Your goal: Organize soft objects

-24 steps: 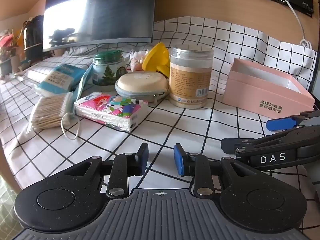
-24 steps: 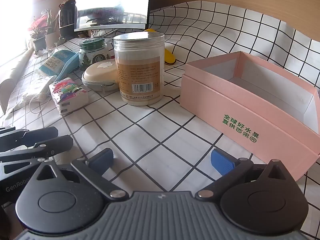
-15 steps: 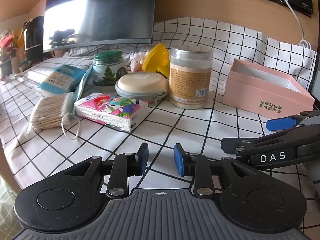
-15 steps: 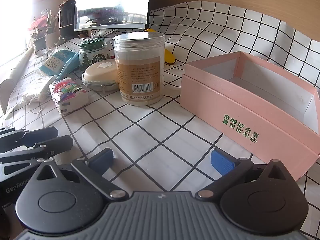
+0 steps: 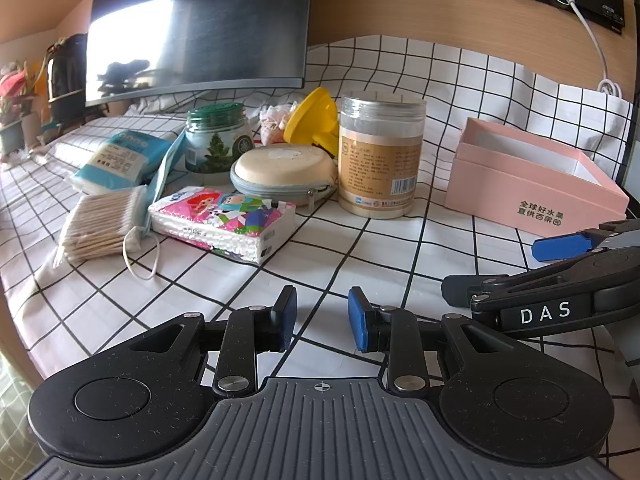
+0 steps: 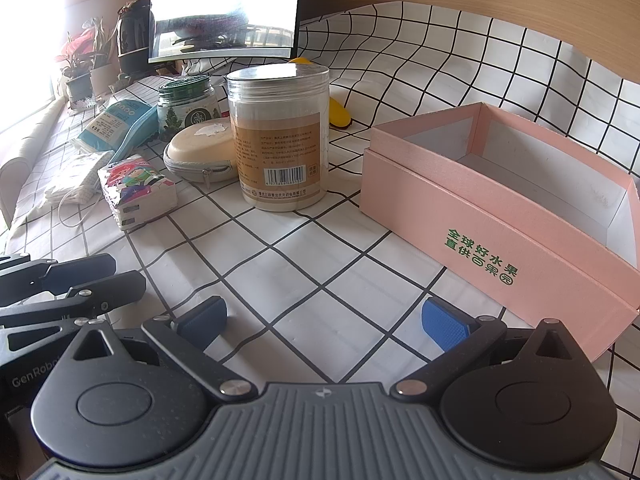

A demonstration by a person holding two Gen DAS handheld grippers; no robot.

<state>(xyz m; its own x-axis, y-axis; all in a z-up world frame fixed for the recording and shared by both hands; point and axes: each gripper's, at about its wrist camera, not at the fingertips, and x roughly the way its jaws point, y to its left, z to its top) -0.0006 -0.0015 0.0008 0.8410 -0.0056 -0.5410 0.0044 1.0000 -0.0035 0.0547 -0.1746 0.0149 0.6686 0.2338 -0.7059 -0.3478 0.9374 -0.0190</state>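
Note:
A cartoon-print tissue pack (image 5: 224,220) (image 6: 136,190) lies on the checkered tablecloth. Left of it are a bag of cotton swabs (image 5: 102,222), a face mask (image 5: 162,178) and a blue tissue pack (image 5: 120,160) (image 6: 110,126). An open, empty pink box (image 5: 532,184) (image 6: 500,216) stands at the right. My left gripper (image 5: 322,318) hovers low over the cloth, narrowly open and empty, well short of the tissue pack. My right gripper (image 6: 324,320) is wide open and empty, just left of the pink box; it also shows in the left wrist view (image 5: 560,246).
A tall clear jar (image 5: 380,160) (image 6: 280,138), a beige zip case (image 5: 284,174) (image 6: 200,154), a green-lidded jar (image 5: 218,140), a yellow funnel (image 5: 312,120) and a monitor (image 5: 200,28) stand behind. The table's left edge (image 5: 16,320) is close.

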